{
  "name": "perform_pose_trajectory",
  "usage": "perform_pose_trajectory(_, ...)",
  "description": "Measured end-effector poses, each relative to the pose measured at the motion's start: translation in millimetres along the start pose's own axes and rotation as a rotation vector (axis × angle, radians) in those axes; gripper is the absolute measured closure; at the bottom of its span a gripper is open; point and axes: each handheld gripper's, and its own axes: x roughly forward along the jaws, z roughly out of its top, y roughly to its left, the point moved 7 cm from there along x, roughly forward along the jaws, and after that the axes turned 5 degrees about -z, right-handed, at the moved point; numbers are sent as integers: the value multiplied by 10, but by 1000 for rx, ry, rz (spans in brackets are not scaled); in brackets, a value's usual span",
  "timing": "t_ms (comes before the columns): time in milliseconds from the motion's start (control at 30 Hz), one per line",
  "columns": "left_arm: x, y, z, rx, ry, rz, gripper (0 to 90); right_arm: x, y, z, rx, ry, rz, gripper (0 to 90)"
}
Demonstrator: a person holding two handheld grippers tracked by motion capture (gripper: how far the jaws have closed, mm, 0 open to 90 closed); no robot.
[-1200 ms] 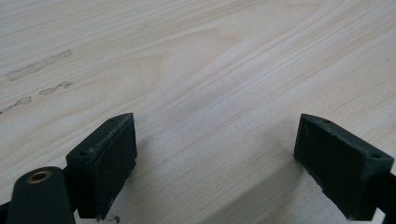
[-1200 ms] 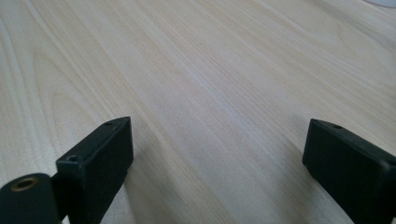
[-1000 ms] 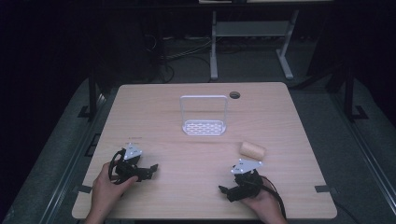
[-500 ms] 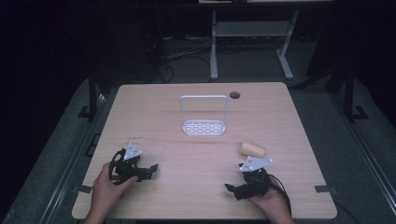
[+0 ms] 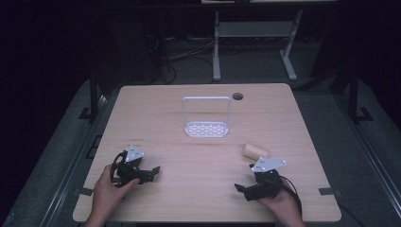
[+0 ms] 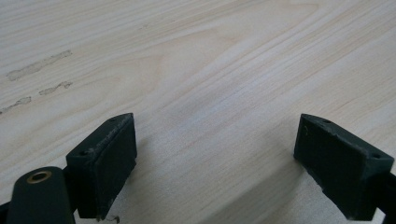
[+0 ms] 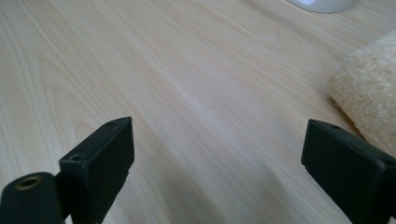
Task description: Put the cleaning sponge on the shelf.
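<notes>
A small tan bread roll (image 5: 255,151) lies on the wooden table (image 5: 198,194) at the right, in front of a white wire basket (image 5: 206,127) with a tall handle. My right gripper (image 5: 241,190) rests low on the table just nearer the person than the roll, jaws wide apart with nothing between them. In the right gripper view the roll (image 7: 369,95) sits beside the right jaw, outside the gap. My left gripper (image 5: 152,171) rests near the front left, open over bare wood (image 6: 201,93).
A dark round grommet hole (image 5: 237,96) sits near the table's far edge. Beyond the table stand a white metal frame (image 5: 250,33) and cables on a dark floor. Dark rails run along both table sides.
The right gripper has shifted slightly right and toward the person's side, and turned a little. The left gripper has stayed where it was.
</notes>
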Motion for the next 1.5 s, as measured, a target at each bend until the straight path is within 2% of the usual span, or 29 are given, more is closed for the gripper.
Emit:
perform_pose_trajectory(167,0,0,0,0,0,0,126,-29,-41,-33,13,12,-5,92)
perform_pose_trajectory(467,0,0,0,0,0,0,126,-51,-94,-74,4,26,-13,92)
perform_pose_trajectory(800,0,0,0,0,0,-1,126,-103,-167,-113,15,36,-29,93)
perform_pose_trajectory(1500,0,0,0,0,0,-1,126,-246,-415,-213,60,46,-76,95)
